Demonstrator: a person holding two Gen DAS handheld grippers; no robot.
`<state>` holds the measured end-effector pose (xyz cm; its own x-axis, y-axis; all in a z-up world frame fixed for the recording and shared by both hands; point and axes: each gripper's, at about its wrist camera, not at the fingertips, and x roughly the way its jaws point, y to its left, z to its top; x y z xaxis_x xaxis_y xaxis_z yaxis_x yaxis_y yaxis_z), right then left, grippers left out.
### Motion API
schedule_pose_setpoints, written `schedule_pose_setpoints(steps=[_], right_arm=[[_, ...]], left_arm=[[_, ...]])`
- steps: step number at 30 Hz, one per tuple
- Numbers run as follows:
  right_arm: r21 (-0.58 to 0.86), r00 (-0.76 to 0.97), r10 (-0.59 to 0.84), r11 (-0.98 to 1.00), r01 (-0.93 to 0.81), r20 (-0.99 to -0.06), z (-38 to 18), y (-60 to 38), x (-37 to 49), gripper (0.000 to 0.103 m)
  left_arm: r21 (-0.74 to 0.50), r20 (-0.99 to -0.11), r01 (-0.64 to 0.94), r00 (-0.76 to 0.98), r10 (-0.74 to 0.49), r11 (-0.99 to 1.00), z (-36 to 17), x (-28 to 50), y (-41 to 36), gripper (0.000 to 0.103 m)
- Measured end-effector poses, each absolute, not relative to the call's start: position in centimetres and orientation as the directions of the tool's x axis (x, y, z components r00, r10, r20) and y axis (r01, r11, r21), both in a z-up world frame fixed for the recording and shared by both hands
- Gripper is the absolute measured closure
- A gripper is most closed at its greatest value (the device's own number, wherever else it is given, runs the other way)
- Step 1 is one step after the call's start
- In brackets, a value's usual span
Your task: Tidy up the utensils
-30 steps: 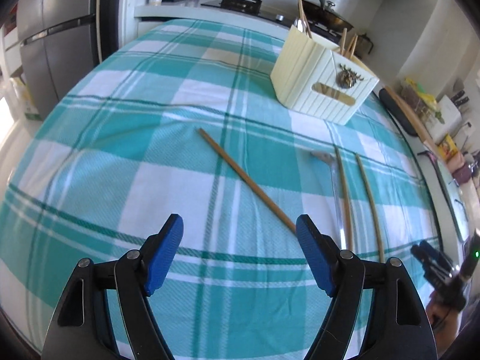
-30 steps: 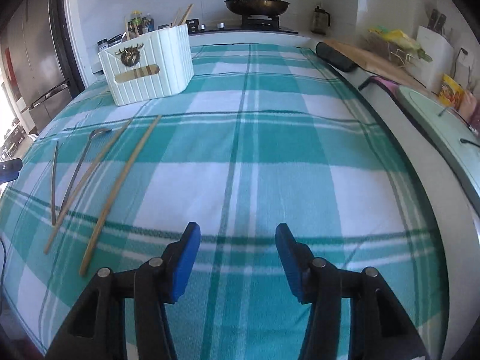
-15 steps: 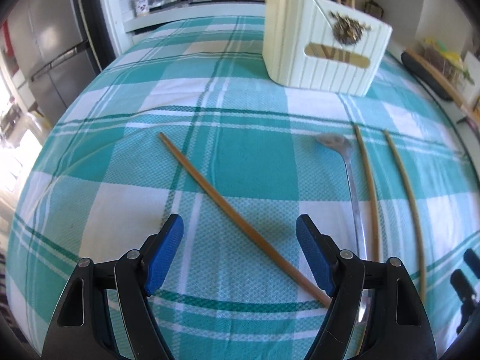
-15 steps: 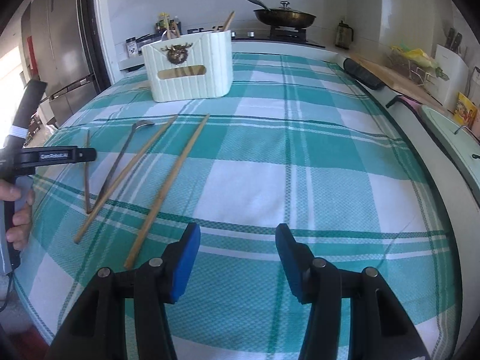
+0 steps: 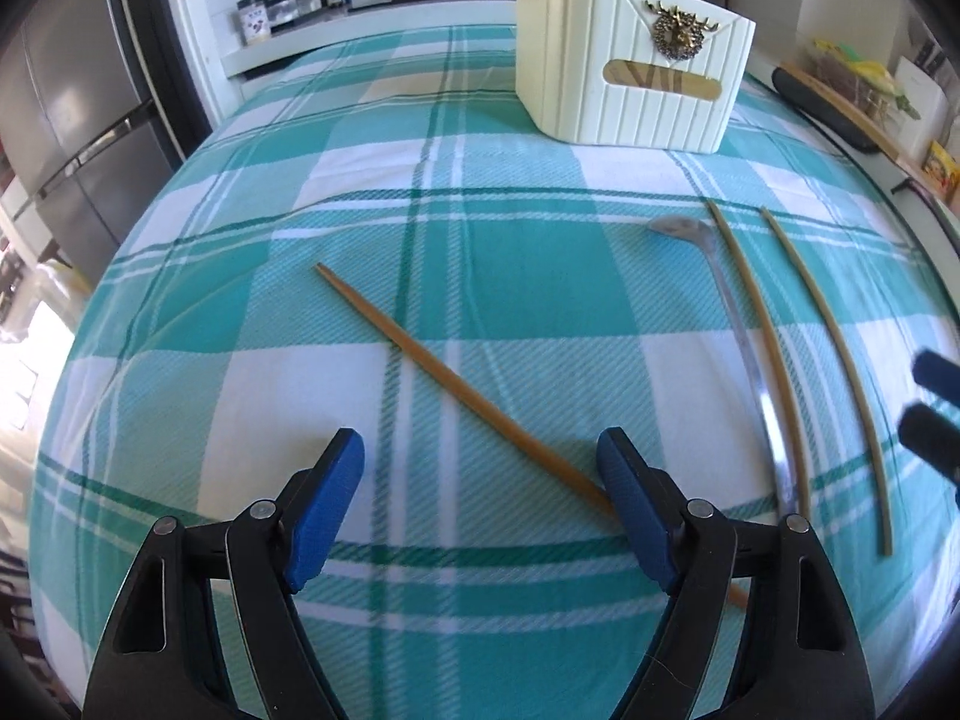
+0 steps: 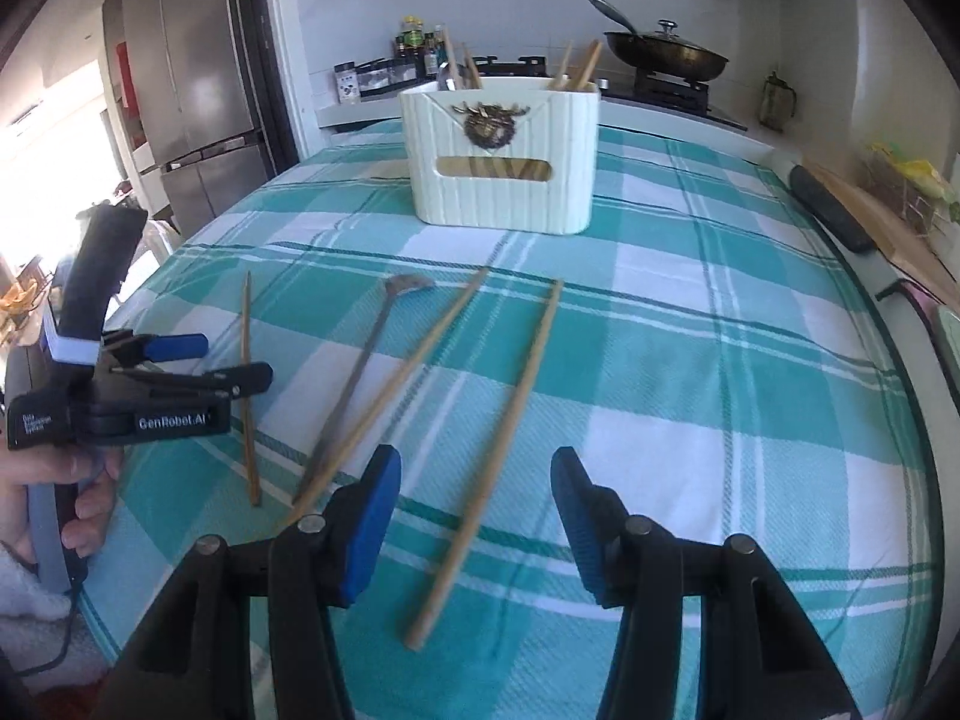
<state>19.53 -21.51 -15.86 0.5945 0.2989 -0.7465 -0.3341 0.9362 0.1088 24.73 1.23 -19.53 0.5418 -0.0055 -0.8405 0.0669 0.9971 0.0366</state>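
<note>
Several utensils lie on the teal plaid cloth in front of a cream caddy (image 5: 630, 54) (image 6: 504, 150) that holds chopsticks and a spoon. My left gripper (image 5: 480, 468) (image 6: 240, 360) is open just above a slanted wooden chopstick (image 5: 432, 360) (image 6: 246, 384), whose near end passes under the right finger. To its right lie a metal spoon (image 5: 726, 300) (image 6: 360, 372) and two more chopsticks (image 5: 756, 348) (image 5: 828, 348). My right gripper (image 6: 477, 480) (image 5: 927, 405) is open, and the rightmost chopstick (image 6: 510, 414) runs between its fingers without touching them. The middle chopstick (image 6: 408, 378) lies left of it.
A fridge (image 6: 192, 90) stands at the left and spice jars (image 6: 414, 54) behind the table. A wok (image 6: 660, 54) sits on the stove at the back. A dark roll (image 6: 828, 210) and a board lie along the table's right edge. A hand (image 6: 90, 498) holds the left gripper.
The left gripper has come down and in over the slanted chopstick. The right gripper has slid left, so the rightmost chopstick now lies between its fingers. Both stay open.
</note>
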Motion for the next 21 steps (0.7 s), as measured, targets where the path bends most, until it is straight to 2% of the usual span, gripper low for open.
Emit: schedule_pose_setpoints(steps=[4, 5, 6, 10, 12, 15, 18, 21], right_arm=[[0.177, 0.532, 0.402, 0.888, -0.424, -0.745, -15.9, -17.7, 22.2, 0.052], [0.182, 0.514, 0.414, 0.878, -0.442, -0.752, -16.3, -16.6, 23.0, 0.058], [0.184, 0.496, 0.416, 0.874, -0.451, -0.762, -16.7, -15.7, 23.8, 0.063], [0.18, 0.45, 0.385, 0.884, -0.432, -0.806, -18.7, -13.7, 26.7, 0.066], [0.148, 0.467, 0.357, 0.892, -0.426, -0.809, -19.1, -13.3, 27.2, 0.081], [0.153, 0.452, 0.35, 0.896, -0.417, -0.82, -19.1, -13.1, 27.7, 0.092], [0.21, 0.438, 0.401, 0.882, -0.421, -0.805, -18.5, -13.0, 27.4, 0.098], [0.266, 0.432, 0.448, 0.868, -0.419, -0.783, -17.8, -13.0, 27.0, 0.098]], left_arm=[[0.036, -0.848, 0.093, 0.529, -0.018, 0.995, -19.4, 24.3, 2.3, 0.031], [0.038, -0.85, 0.097, 0.526, -0.019, 0.995, -19.4, 24.2, 2.5, 0.032], [0.039, -0.85, 0.1, 0.526, -0.02, 0.994, -19.3, 23.9, 2.8, 0.032], [0.04, -0.848, 0.102, 0.53, -0.02, 0.994, -19.4, 23.1, 3.5, 0.032], [0.037, -0.846, 0.103, 0.533, -0.023, 0.994, -19.5, 22.8, 3.7, 0.032], [0.026, -0.843, 0.101, 0.537, -0.033, 0.995, -19.5, 22.7, 4.0, 0.032], [0.021, -0.842, 0.098, 0.538, -0.035, 0.995, -19.5, 22.6, 4.1, 0.032], [0.019, -0.841, 0.096, 0.54, -0.036, 0.995, -19.4, 22.5, 4.1, 0.032]])
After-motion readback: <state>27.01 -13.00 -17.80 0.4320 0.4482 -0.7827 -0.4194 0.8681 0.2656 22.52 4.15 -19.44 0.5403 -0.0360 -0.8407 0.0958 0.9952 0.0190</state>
